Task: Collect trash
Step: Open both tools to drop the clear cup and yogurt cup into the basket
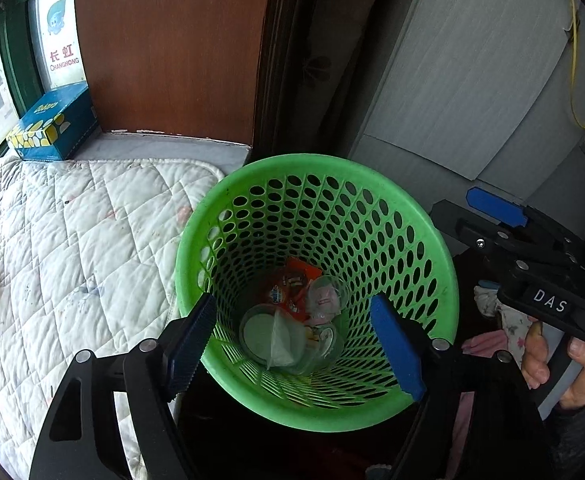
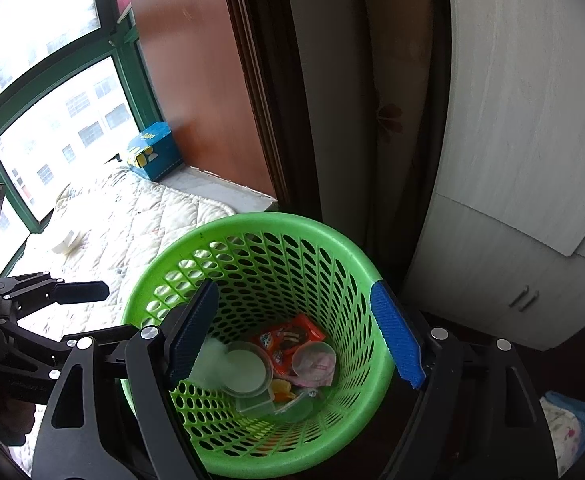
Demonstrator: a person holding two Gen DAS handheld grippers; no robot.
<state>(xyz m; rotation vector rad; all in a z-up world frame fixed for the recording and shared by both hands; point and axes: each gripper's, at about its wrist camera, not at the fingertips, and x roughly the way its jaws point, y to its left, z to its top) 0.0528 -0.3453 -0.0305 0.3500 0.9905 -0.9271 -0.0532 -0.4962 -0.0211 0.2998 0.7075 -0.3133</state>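
Note:
A green perforated basket point(image 1: 196, 240) point(image 2: 356, 256) stands beside a quilted pad. At its bottom lie an orange snack wrapper point(image 1: 292, 280) point(image 2: 292, 334), clear plastic cups point(image 1: 326, 296) point(image 2: 314, 360), a round clear lid point(image 1: 260, 332) point(image 2: 244, 368) and a soft white wad point(image 2: 212, 354). My left gripper point(image 1: 296, 344) hangs open over the basket mouth with nothing between its pads; in the right wrist view it point(image 2: 92, 312) reaches in from the left. My right gripper point(image 2: 296, 336) is also open above the basket, empty; in the left wrist view it point(image 1: 480, 216) shows at the right, held by a hand point(image 1: 572, 360).
A white quilted pad point(image 1: 72, 240) point(image 2: 140, 216) covers the window ledge, with a blue tissue box point(image 1: 52, 124) point(image 2: 154, 154) at its far end and white scraps point(image 2: 66, 242) on it. A brown curtain point(image 2: 332, 100) and a white cabinet point(image 2: 512, 200) stand behind the basket.

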